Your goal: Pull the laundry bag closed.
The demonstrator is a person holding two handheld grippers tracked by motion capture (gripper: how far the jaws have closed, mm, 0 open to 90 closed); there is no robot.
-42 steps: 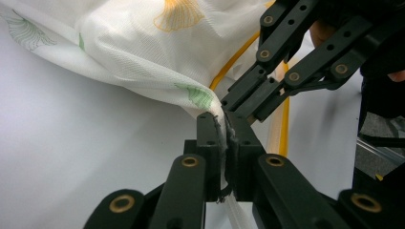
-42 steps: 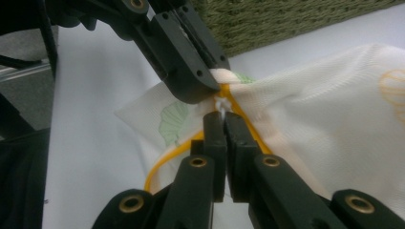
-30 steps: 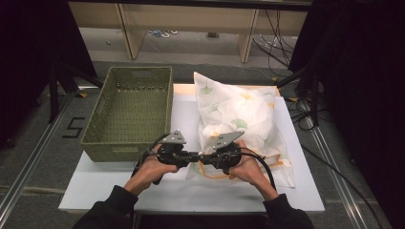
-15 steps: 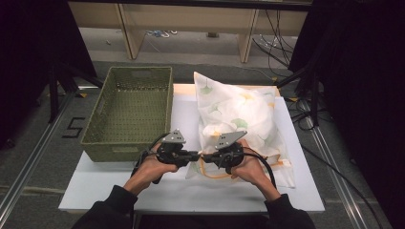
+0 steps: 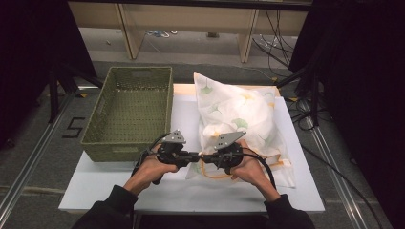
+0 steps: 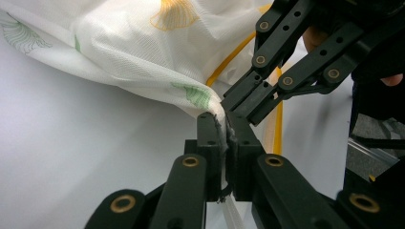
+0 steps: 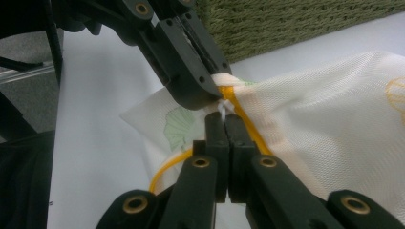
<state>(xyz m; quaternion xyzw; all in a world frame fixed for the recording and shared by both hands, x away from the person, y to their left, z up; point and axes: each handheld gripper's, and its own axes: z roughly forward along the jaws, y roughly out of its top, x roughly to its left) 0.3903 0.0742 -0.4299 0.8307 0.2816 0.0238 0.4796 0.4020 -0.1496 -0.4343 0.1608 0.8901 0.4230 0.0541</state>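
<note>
White mesh laundry bag lies on the counter at centre frame, its near corner by the yellow zipper pinched by both the left gripper and right gripper, fingers clamped; separate them gently, keeping the cloth taut.

The white mesh fabric laundry bag carried a green and yellow leaf print with yellow-orange zip trim. The woven rectangular basket was olive green. The flat worktop was white. Both grippers were black.
</note>
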